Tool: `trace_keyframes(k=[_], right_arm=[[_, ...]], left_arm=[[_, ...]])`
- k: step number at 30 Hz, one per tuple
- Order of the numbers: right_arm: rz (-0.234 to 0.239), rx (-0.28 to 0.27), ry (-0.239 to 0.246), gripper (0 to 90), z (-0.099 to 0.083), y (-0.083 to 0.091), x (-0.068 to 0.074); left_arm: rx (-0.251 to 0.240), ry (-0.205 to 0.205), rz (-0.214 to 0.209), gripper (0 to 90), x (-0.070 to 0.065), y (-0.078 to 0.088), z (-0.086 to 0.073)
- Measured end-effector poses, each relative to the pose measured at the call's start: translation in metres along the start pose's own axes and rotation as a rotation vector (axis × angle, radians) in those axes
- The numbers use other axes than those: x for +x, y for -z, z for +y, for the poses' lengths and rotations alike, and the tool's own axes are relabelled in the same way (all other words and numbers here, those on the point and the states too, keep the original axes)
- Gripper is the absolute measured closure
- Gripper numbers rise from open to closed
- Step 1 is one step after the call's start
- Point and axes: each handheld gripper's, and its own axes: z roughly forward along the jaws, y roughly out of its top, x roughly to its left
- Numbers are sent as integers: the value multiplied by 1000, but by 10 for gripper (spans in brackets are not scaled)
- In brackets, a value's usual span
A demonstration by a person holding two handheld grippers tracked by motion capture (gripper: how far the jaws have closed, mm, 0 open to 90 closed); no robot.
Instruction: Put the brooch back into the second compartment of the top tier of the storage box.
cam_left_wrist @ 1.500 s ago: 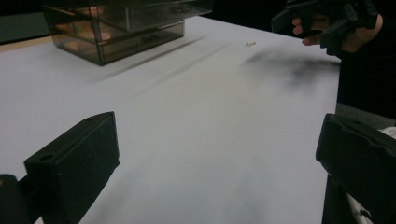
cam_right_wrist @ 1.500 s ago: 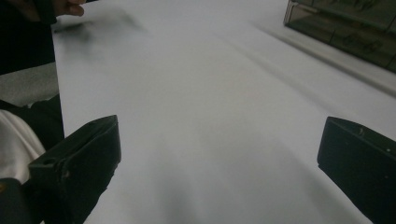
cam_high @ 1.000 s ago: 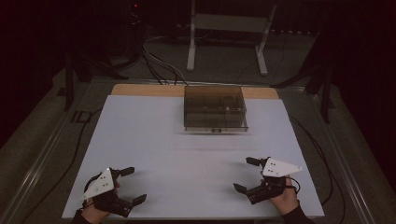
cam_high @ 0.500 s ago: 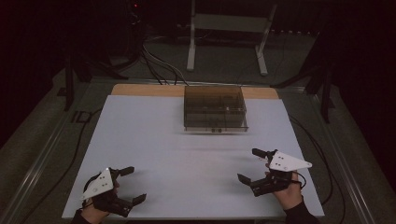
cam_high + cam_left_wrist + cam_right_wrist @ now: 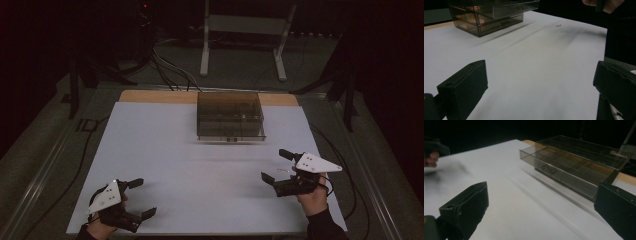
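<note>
Over the last second our right gripper (image 5: 281,165) has slid rightward and a little up the high view, from the lower right of the sheet (image 5: 165,150) toward its right edge; our left gripper (image 5: 141,197) has kept its place at the lower left. Both have their jaws spread wide with nothing between them. The box (image 5: 230,116) sits untouched at the upper middle, well apart from both. A tiny pale bit (image 5: 558,25) lies on the sheet near our right gripper; we judge the shift as lining up for it.
</note>
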Motion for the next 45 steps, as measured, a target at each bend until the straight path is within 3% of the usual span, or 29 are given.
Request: trace_keyframes(k=[10,13,14,15,18,20,22,27,28,29,36,45], right_arm=[[-77,-6,-100,0,-9,1,-27],[-105,-4,-98,0,-12,1,-32],[-152,26,-75,0,-15,0,-36],[-152,26,-75,0,-15,0,-36],[-185,80,-113,0,-21,-2,-45],[-183,99,-127,0,-23,-2,-48],[-202,122,-182,0,-29,-4,-56],[-197,163,-225,1,-36,-8,-63],[-197,182,-243,56,-40,-9,-65],[-196,188,-255,56,-43,-10,-66],[-190,244,-272,140,-55,-12,-71],[-182,322,-273,356,-67,-15,-76]], left_arm=[[3,-1,-4,5,0,0,0],[0,2,-2,6,0,0,0],[2,2,-5,6,0,0,0],[2,2,-5,5,0,0,0],[0,2,-5,5,0,0,0],[2,2,-6,6,0,0,0],[0,-1,-7,6,0,0,0],[-2,1,-6,5,0,0,0],[-3,2,-5,6,0,0,0],[-3,2,-5,5,0,0,0],[-3,2,-5,5,0,0,0],[-5,2,-7,5,0,0,1]])
